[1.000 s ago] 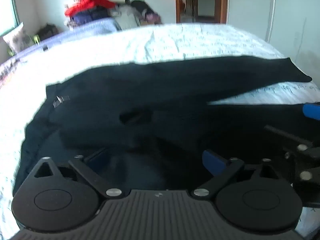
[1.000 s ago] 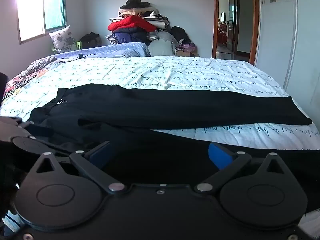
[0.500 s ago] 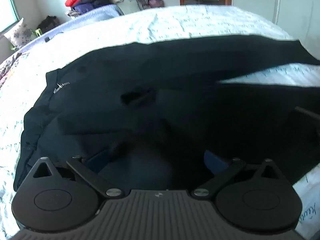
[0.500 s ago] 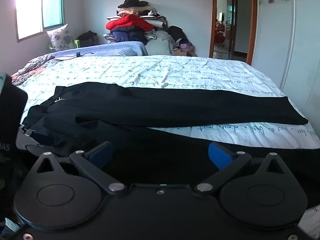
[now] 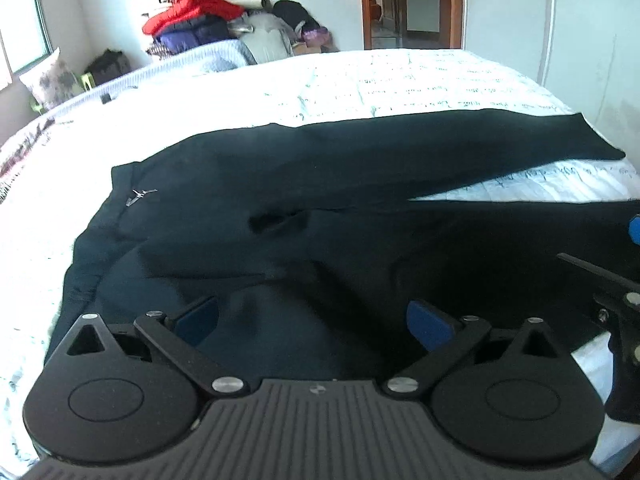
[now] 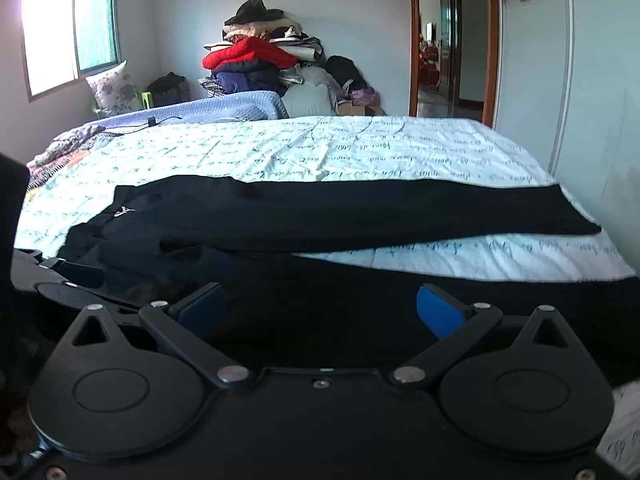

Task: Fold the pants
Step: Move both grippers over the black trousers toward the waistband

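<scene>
Left wrist view: black pants (image 5: 320,208) lie spread on the bed (image 5: 360,88). Left tool (image 5: 312,320) and right tool (image 6: 320,308) gape wide, empty. Risk: pinching bedsheet along with cloth, or bunching dark layers.

Pants (image 6: 328,216): black, plain, with a small white logo (image 6: 123,211) near the waistband. Bedsheet (image 6: 360,148): pale, printed all over with lines of dark script. Second cover (image 6: 224,110) at the far side: light blue, finely ribbed. Pillow (image 6: 114,90): white with a grey-purple floral print. Clothes pile (image 6: 264,52): red jacket over navy, with grey, cream and black pieces. Door frame (image 6: 490,40): reddish-brown wood. Gripper pads (image 6: 438,312): blue on black bodies. Blanket edge (image 6: 68,144) at left: possibly striped, too blurred to be sure.
</scene>
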`<state>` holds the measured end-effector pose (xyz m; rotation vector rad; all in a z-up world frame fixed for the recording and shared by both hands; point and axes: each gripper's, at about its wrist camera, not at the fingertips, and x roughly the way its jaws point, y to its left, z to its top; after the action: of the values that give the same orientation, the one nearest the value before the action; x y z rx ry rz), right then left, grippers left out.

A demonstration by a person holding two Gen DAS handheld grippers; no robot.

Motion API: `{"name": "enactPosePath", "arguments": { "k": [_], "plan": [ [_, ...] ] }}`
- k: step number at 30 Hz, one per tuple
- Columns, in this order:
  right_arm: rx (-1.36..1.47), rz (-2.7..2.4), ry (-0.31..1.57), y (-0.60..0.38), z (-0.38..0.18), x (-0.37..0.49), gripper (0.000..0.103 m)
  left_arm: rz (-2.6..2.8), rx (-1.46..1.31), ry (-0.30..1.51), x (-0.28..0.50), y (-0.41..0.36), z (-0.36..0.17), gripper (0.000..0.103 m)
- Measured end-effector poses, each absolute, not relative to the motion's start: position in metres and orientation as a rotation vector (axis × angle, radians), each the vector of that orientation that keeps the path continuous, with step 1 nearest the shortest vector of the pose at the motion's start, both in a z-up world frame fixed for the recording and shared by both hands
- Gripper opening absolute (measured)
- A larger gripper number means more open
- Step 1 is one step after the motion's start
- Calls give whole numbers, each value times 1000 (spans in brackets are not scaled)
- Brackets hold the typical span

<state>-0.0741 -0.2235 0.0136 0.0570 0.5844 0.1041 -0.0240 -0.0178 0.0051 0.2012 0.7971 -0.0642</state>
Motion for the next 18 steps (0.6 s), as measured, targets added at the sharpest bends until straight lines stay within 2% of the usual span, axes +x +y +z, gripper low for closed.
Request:
{"name": "enactPosePath", "arguments": {
  "k": [18],
  "plan": [
    [17, 101, 565, -209, 18, -103, 103, -67, 181, 765, -71, 6, 9, 102]
  ]
}}
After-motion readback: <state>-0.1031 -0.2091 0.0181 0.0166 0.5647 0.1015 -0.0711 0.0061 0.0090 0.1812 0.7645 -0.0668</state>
